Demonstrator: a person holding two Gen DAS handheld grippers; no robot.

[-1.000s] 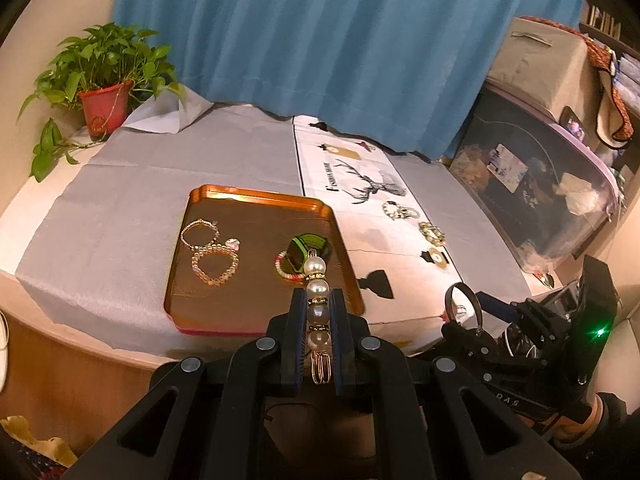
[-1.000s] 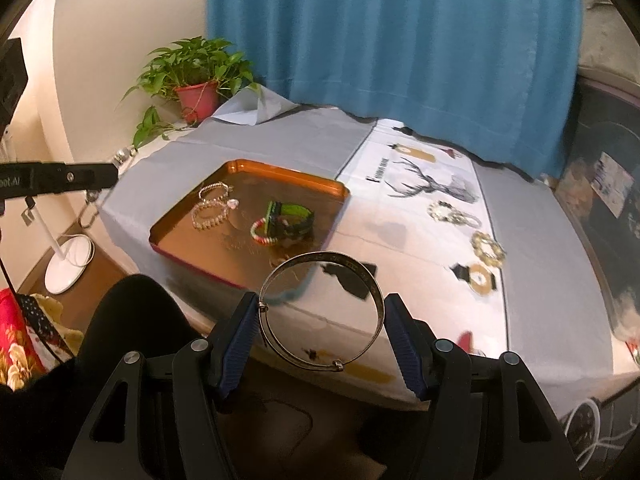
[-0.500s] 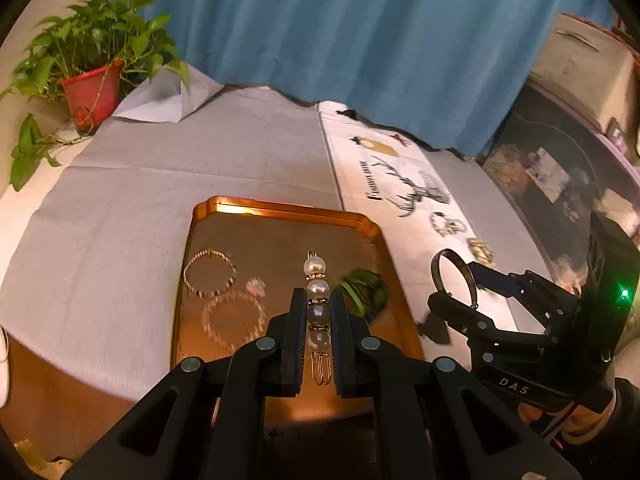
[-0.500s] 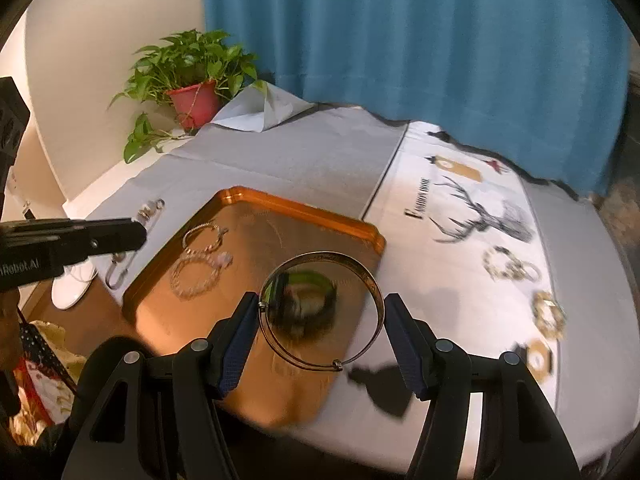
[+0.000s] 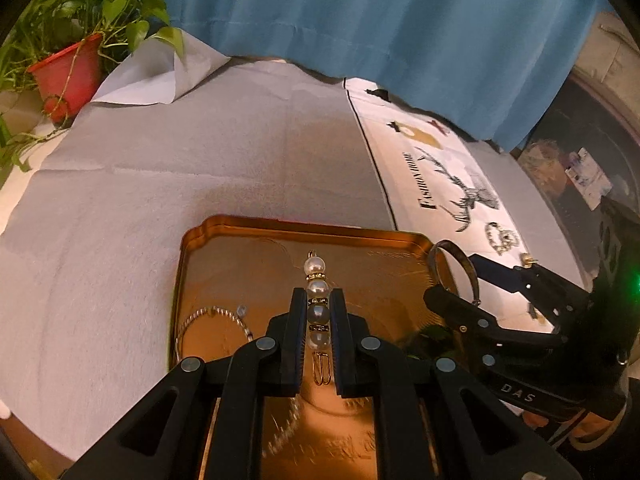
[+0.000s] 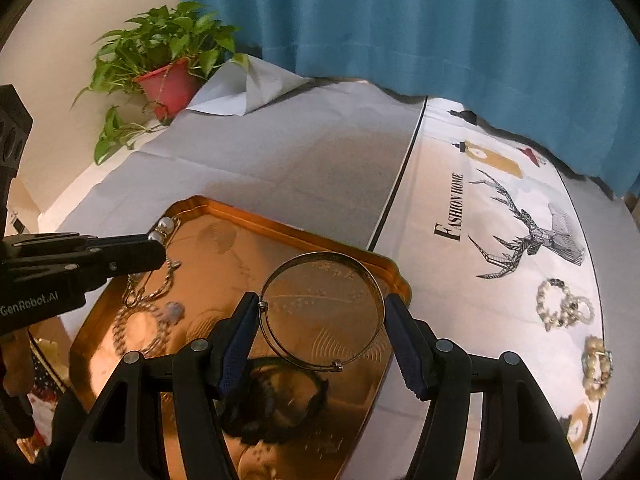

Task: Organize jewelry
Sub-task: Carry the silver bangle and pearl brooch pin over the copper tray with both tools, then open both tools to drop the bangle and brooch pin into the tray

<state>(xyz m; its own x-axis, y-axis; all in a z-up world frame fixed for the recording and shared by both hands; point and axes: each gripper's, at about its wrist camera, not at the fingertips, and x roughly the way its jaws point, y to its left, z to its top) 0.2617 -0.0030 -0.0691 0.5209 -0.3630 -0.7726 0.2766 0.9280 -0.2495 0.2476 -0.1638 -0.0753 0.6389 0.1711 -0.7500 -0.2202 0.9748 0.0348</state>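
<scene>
Over the copper tray [image 5: 256,228], the left gripper [image 5: 318,320] was pinched nearly shut on a pearl hair clip [image 5: 317,300], while the right gripper [image 6: 320,320], jaws spread wide, clasped a thin gold bangle [image 6: 322,312] between its pads.

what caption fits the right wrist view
Right gripper holds a gold bangle above the copper tray.

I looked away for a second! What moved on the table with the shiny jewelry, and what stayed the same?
Both grippers came forward and down over the tray. Nothing was picked up or let go: the left gripper stays shut on the pearl clip, and the right gripper still holds the bangle. The bracelets on the white cloth and the plant stayed put.
</scene>
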